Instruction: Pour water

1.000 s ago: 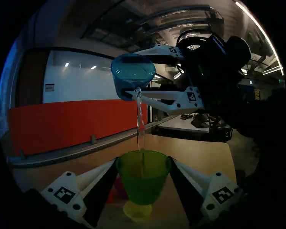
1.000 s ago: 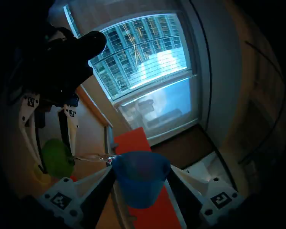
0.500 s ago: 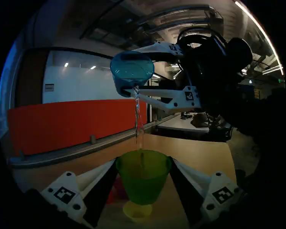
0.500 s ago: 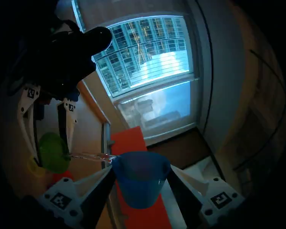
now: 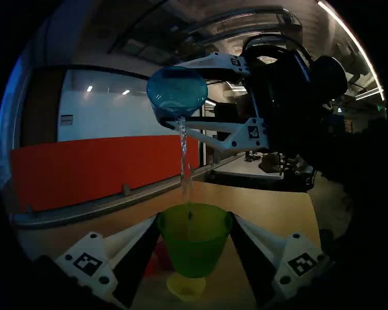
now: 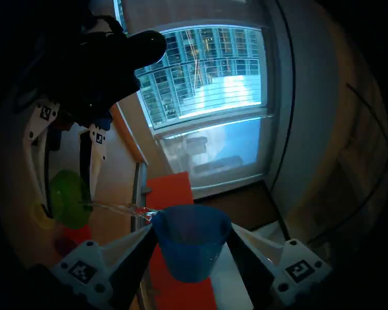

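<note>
Left gripper (image 5: 195, 223) has its jaws closed on a see-through green plastic cup (image 5: 195, 248), one finger on each side. It's holding the cup upright over the light wooden surface (image 5: 269, 206). There's a small yellow cup (image 5: 186, 285) right underneath it and something red next to that, too dark to tell what. Right gripper (image 6: 191, 230) has its jaws clamped on a blue plastic cup (image 6: 191, 253), up higher and tipped toward the green one. A thin stream of water (image 5: 183, 155) runs off the blue cup's lip and drops straight into the green cup's open mouth. An orange wall panel (image 5: 90, 165) runs along behind the surface, and a big bright window (image 6: 214, 98) sits beyond the blue cup.
</note>
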`<state>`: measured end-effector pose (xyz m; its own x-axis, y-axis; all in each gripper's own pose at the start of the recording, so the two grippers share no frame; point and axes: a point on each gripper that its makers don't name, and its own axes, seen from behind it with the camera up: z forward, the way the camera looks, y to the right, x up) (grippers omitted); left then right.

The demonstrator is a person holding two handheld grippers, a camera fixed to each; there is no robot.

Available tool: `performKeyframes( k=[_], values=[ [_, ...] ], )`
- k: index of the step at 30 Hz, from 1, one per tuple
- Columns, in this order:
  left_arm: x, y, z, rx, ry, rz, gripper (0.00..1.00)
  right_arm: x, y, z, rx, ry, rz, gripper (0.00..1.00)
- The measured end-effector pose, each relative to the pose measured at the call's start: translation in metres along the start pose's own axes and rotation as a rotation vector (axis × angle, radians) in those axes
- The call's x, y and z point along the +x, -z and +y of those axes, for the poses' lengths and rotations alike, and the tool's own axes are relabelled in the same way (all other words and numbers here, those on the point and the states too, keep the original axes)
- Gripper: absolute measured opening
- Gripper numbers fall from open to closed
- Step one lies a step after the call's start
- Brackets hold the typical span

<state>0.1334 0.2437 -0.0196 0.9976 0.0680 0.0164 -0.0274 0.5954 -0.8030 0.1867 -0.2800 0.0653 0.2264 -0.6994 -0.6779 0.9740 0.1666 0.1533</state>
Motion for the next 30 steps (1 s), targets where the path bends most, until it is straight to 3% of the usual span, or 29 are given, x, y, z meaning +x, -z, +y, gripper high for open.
performKeyframes(
  k=[30],
  values=[
    [-0.002,0.002,-0.003,0.007,-0.001,0.008,0.89,0.018,-0.004,0.011,-0.019,0.147,0.011,0.91]
  ],
)
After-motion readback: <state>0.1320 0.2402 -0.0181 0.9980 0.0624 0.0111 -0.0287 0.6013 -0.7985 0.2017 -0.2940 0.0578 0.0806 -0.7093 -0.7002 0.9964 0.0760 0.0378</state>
